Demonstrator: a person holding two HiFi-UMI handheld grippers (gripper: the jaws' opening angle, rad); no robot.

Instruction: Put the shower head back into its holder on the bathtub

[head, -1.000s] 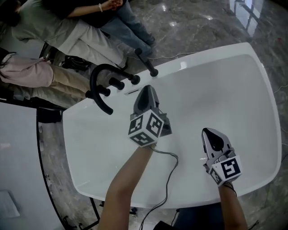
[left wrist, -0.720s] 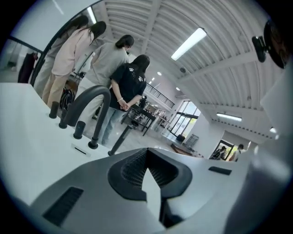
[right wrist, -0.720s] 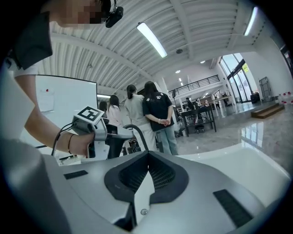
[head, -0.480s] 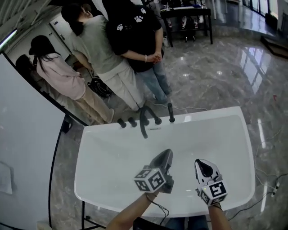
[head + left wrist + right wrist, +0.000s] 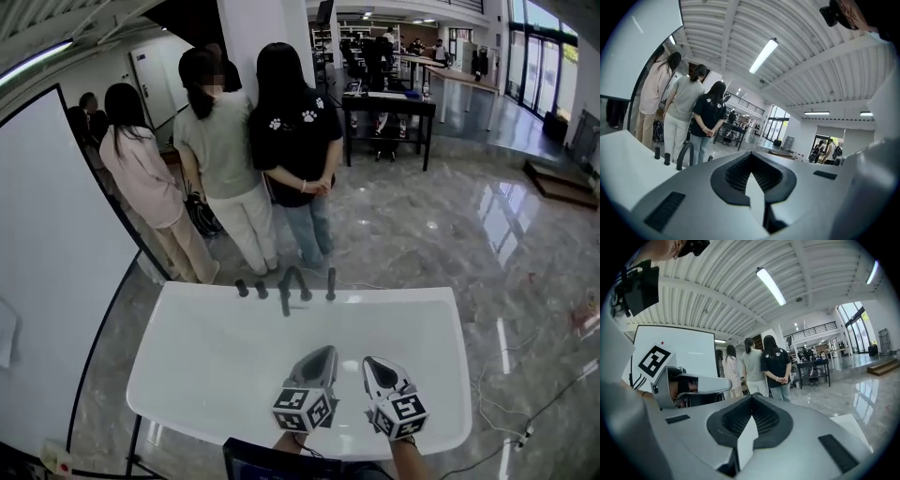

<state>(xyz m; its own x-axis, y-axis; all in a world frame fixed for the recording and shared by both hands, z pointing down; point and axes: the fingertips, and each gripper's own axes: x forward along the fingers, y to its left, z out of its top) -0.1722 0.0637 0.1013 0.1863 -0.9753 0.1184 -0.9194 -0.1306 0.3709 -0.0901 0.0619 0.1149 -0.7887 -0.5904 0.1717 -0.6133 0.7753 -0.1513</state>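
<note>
The white bathtub (image 5: 187,375) lies below me, with black fittings along its far rim. The black shower head (image 5: 330,284) stands upright at the right end of that row, beside the curved faucet spout (image 5: 289,283) and two knobs (image 5: 251,289). My left gripper (image 5: 328,351) and right gripper (image 5: 368,360) hover side by side over the tub's near part, well short of the fittings. Both are shut and hold nothing. In the left gripper view the shut left gripper (image 5: 751,164) points level toward the shower head (image 5: 710,158) and spout (image 5: 684,154). The right gripper (image 5: 751,408) is likewise shut and bare.
Three people (image 5: 292,150) stand with their backs turned just beyond the tub's far rim. A large white panel (image 5: 47,300) rises at the left. Glossy marble floor (image 5: 450,234) spreads to the right, with a cable (image 5: 511,412) near the tub and dark tables (image 5: 389,98) far back.
The view has lifted from steeply down onto the tub to out across the room. Both grippers have drawn back from the fittings toward the tub's near edge and come close together.
</note>
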